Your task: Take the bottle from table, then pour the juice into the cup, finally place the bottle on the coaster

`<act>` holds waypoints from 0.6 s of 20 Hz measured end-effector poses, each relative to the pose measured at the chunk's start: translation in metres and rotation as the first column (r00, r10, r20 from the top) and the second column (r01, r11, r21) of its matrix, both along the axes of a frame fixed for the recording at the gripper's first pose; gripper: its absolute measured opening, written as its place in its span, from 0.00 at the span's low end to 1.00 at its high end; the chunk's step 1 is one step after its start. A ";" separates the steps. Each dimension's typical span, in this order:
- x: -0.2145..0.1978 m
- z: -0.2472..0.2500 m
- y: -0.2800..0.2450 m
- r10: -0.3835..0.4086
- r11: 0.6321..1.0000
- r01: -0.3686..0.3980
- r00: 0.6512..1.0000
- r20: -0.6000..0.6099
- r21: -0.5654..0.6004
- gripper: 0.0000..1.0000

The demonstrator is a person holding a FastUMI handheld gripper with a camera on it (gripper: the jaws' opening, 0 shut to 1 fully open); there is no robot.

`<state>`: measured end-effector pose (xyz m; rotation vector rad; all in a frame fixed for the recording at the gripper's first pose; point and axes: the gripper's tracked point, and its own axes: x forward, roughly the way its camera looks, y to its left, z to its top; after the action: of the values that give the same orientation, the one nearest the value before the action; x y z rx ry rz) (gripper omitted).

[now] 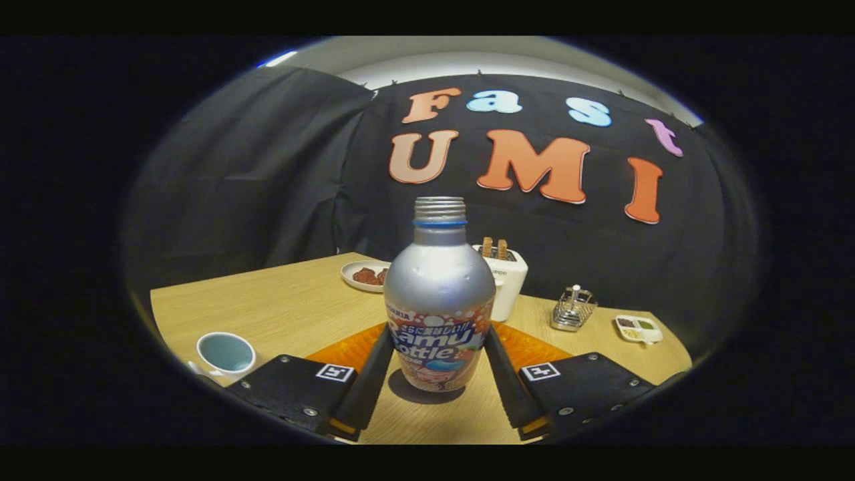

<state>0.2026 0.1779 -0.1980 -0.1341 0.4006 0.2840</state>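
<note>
The bottle (439,304) is flanked upright on the counter (280,307) by the gripper (437,347), apparently clamped for lifting; the cup (226,353) is left of the bottle, the orange coaster (534,347) behind it.

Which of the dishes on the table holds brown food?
The round white plate behind the silver aluminium bottle in the tool; the small rectangular white dish holds mixed-colour bits.

Metal, wood, cloth and gloss

The bottle (439,300) looks like satin brushed metal, with a bare threaded neck and a glossy printed label wrap, held between the jaws of the gripper (437,357). The table (280,310) is pale matt wood grain. The cup (225,354) looks glazed and smooth. The coaster (534,347) is shiny, ribbed orange. The wire rack (572,310) gleams like chrome.
</note>
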 end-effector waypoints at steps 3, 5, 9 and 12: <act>0.003 -0.013 -0.004 -0.023 0.997 0.026 0.998 -0.051 0.067 0.76; 0.005 -0.021 -0.007 -0.030 0.996 0.036 0.997 -0.070 0.078 0.76; 0.009 -0.033 -0.009 -0.045 0.994 0.053 0.995 -0.090 0.092 0.76; 0.012 -0.042 -0.012 -0.060 0.993 0.070 0.992 -0.107 0.096 0.76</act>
<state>0.2146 0.1658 -0.2397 -0.0079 0.4920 0.2467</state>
